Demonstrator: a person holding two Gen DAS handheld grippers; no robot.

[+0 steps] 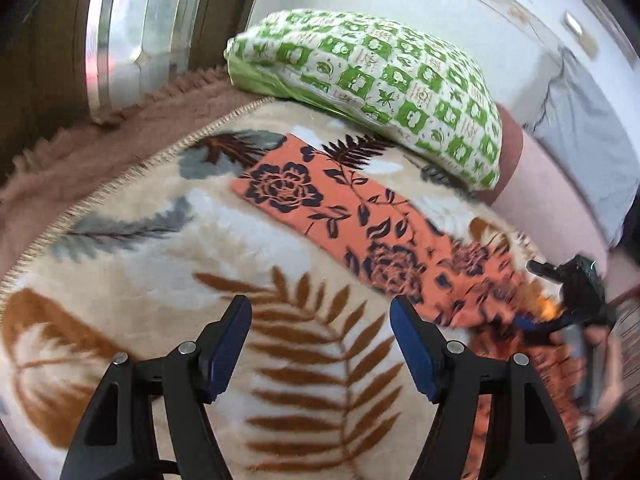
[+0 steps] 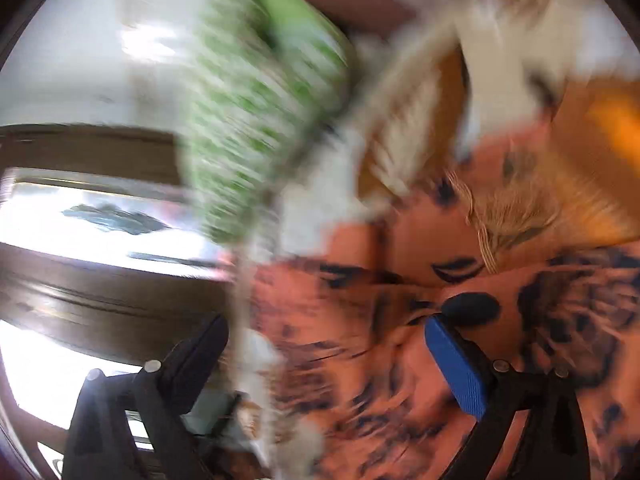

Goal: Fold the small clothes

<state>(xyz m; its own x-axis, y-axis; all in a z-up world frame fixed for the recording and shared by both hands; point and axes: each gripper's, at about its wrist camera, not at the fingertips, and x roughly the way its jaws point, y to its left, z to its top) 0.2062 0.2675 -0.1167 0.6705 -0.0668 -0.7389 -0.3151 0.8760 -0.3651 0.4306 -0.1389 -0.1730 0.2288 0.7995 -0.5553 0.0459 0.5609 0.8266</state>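
On the leaf-print blanket: orange floral garment lies partly folded | left gripper open, empty | right gripper open over cloth | step: between folds | next: regrip an edge.

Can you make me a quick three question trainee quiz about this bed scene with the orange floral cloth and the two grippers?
1. True or false: the left gripper has its jaws closed on the orange floral cloth.
2. What lies beyond the cloth? A) green checked pillow B) laundry basket C) stack of books
3. Fill in: the cloth lies on a leaf-patterned ____.

Key: 1 false, the jaws are apart with nothing between them; 2 A; 3 blanket.
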